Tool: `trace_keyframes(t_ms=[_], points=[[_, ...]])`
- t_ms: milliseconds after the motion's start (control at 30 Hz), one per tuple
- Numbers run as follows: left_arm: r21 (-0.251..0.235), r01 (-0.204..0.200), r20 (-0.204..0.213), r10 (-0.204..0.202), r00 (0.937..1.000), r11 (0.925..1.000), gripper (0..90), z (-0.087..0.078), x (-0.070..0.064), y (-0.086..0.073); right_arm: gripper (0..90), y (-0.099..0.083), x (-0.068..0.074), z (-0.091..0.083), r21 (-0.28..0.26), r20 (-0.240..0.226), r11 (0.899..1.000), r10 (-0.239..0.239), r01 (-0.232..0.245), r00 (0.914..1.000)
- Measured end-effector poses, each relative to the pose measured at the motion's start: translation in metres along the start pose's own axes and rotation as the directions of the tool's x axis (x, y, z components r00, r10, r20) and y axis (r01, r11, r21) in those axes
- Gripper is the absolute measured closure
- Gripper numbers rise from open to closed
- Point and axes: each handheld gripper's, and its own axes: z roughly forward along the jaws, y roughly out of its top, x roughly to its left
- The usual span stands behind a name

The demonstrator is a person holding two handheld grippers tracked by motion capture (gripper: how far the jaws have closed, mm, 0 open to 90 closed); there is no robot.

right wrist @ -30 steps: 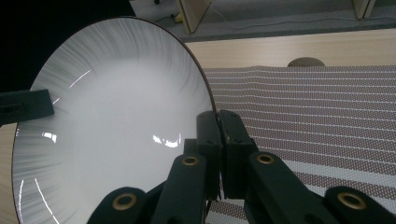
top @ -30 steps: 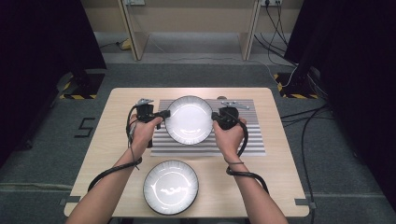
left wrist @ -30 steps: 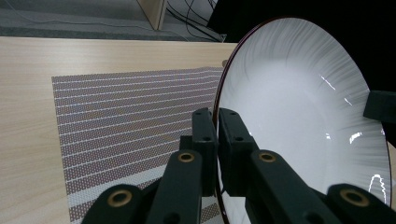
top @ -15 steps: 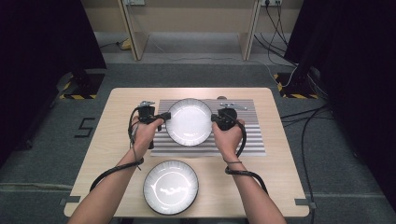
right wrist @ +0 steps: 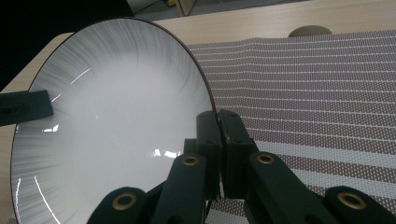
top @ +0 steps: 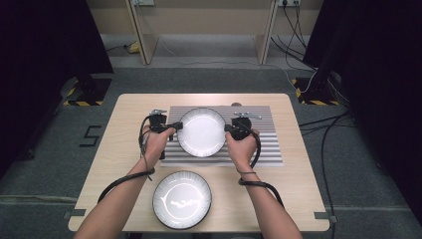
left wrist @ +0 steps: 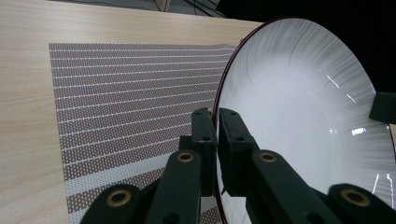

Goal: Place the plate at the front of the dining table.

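Two grippers' jaws pinch white plate [top: 201, 132] rim, seemingly above striped mat [top: 268, 144]

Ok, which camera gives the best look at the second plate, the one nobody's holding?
The high view: the free plate lies whole on the table's near edge, below the striped mat. The left and right gripper views look at the held plate and mat instead.

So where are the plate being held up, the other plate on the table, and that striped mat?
Held plate [top: 201, 132], high view, its white centre.
Second plate [top: 182, 199], high view, its glossy centre, near the table's front edge.
Striped mat [top: 266, 139], high view, bare part on the right.
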Motion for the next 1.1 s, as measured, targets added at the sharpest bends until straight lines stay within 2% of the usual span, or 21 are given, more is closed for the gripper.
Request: trace_keyframes(t_ms=[400,767,967,1100], points=[[0.030,0.021,-0.008,-0.020,0.9998,0.9993,84.6,0.014,0.006,-0.007,88.0,-0.005,-0.006,0.014,0.038,0.013,0.999,0.017,-0.017,0.9998],[0.050,0.033,-0.032,-0.032,0.9990,0.9982,83.6,0.025,0.012,-0.012,88.0,-0.010,-0.008,0.025,0.061,0.022,0.998,0.032,-0.033,0.9993],[0.049,0.050,-0.034,-0.048,0.9982,0.9976,83.6,0.029,0.014,-0.013,87.9,-0.011,-0.010,0.029,0.067,0.022,0.997,0.044,-0.045,0.9988],[0.044,0.047,-0.044,-0.045,0.9980,0.9979,83.2,0.033,0.014,-0.013,87.6,-0.011,-0.012,0.032,0.071,0.024,0.997,0.042,-0.043,0.9988]])
